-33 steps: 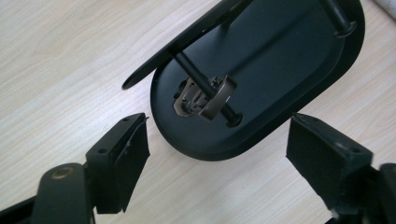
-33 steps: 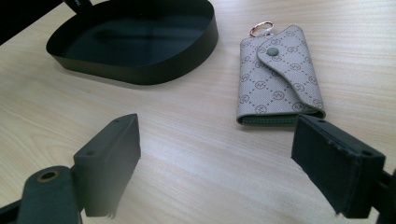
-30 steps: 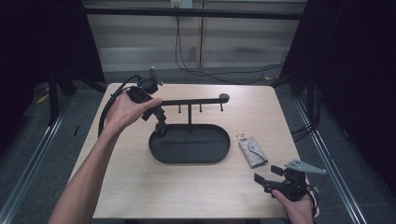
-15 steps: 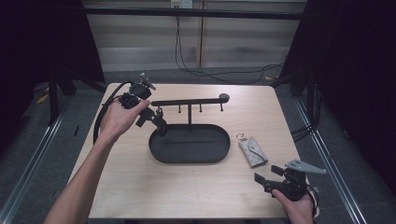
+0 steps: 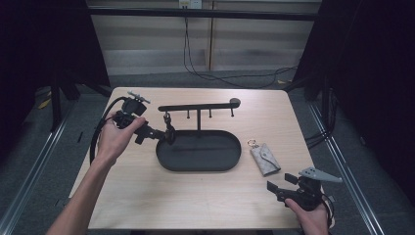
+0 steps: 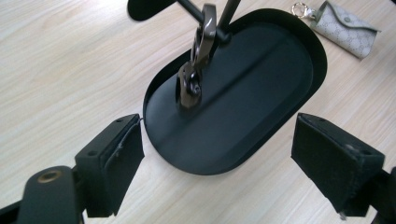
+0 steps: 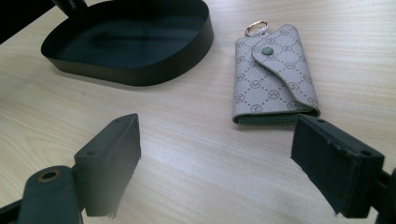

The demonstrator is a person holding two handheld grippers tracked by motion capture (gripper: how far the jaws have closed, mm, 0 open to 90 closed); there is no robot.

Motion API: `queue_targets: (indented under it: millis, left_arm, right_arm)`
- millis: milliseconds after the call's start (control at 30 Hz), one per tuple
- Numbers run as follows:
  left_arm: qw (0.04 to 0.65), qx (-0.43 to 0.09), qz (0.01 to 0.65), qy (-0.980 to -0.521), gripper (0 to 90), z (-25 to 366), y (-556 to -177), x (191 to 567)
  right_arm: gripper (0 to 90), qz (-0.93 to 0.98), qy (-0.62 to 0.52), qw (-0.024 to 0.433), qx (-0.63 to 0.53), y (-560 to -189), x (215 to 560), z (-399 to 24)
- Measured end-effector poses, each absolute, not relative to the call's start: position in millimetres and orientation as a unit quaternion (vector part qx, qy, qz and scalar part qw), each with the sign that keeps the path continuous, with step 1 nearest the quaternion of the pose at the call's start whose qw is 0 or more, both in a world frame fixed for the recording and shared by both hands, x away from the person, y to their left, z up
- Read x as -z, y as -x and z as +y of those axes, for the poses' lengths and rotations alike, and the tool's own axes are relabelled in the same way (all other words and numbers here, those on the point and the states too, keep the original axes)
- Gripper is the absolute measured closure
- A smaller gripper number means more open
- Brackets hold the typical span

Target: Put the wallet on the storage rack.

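We see the oval tray bare inside, a metal clasp hanging over it from the stand's bar. Our left gripper fingers gape just short of the clasp. Right gripper fingers spread near the key pouch on the surface.

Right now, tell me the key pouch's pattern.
The key pouch is grey with a dotted diamond monogram; clearest in the right gripper view.

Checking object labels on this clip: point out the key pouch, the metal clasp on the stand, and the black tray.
key pouch (image 7: 273,74), right gripper view, on its flap.
metal clasp (image 6: 196,70), left gripper view, mid-body.
black tray (image 5: 235,152), high view, right rim.
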State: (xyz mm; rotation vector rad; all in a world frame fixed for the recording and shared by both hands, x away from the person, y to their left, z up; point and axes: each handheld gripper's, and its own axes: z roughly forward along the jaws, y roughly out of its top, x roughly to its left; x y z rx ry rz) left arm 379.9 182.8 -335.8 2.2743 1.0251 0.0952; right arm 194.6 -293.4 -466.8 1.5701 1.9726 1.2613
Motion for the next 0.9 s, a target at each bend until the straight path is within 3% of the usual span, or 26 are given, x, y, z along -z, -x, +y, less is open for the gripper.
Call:
queue_targets:
  millis: [200, 467, 900]
  left_arm:
    - [0.357, -0.045, 0.395, -0.845, 16.7, 196.5, -369.4, 341.6]
    - [0.355, -0.052, 0.407, -0.84, 18.6, 210.3, -352.0, 363.0]
    - [0.41, -0.053, 0.398, -0.819, 18.5, 223.1, -319.7, 401.6]
  right_arm:
    - [15.7, 0.688, -0.553, 0.161, -0.442, -192.8, 466.8, -295.5]
    - [15.6, 0.686, -0.555, 0.167, -0.44, -192.0, 466.5, -295.4]
    - [15.6, 0.677, -0.566, 0.165, -0.44, -193.4, 466.2, -299.1]
